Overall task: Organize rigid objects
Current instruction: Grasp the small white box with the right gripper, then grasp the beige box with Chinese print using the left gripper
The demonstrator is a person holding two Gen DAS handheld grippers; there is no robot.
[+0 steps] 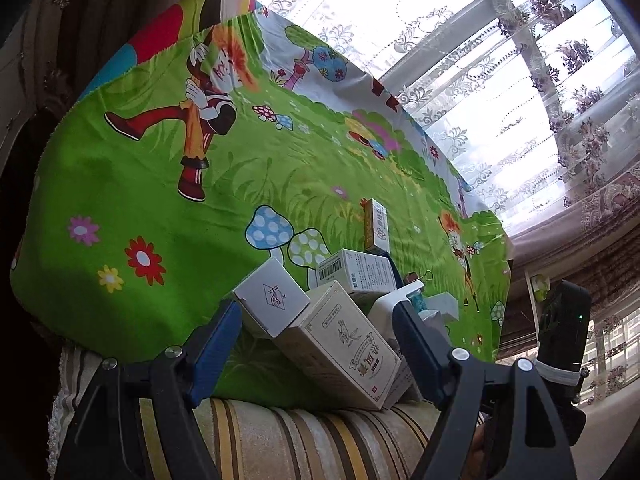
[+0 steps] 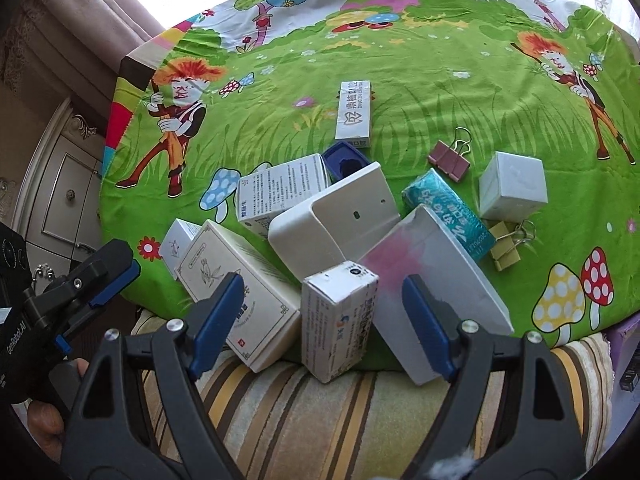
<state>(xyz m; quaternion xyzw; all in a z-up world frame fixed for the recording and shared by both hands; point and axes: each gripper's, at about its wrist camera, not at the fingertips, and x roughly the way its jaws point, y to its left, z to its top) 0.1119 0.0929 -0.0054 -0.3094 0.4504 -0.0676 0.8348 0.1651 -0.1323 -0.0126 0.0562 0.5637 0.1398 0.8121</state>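
Left wrist view: the left gripper [image 1: 316,336] has its jaws apart with nothing pressed between them. Just ahead of its fingertips lies a heap of cardboard boxes at the near edge of the bench [image 1: 160,208]. The cream box with a line drawing [image 1: 340,344] sits in the gap between the fingers, its long axis slanting from far-left to near-right across the gripper's line. A small white box [image 1: 272,296] leans just left of it, a barcode box [image 1: 356,272] lies beyond, and a narrow upright box [image 1: 378,228] stands farther on. The bench wears a bright green cartoon cloth; a striped cover [image 1: 300,440] shows below the gripper, and lace curtains [image 1: 520,100] hang over a bright window ahead and to the right.

Right wrist view: the right gripper [image 2: 324,304] is likewise spread and empty. Directly between its fingers stands a small printed white carton [image 2: 340,320], long axis running roughly along the gripper's pointing line, so I judge this gripper better placed for it. To its left is the cream box [image 2: 240,296]; to its right a flat grey-pink box [image 2: 432,280]. Beyond lie a white plastic housing [image 2: 336,220], a teal packet [image 2: 448,212], a white cube [image 2: 512,188], two binder clips [image 2: 452,156] and a long dental box [image 2: 355,110]. The left gripper [image 2: 100,280] appears far left, a hand [image 2: 44,424] below it.
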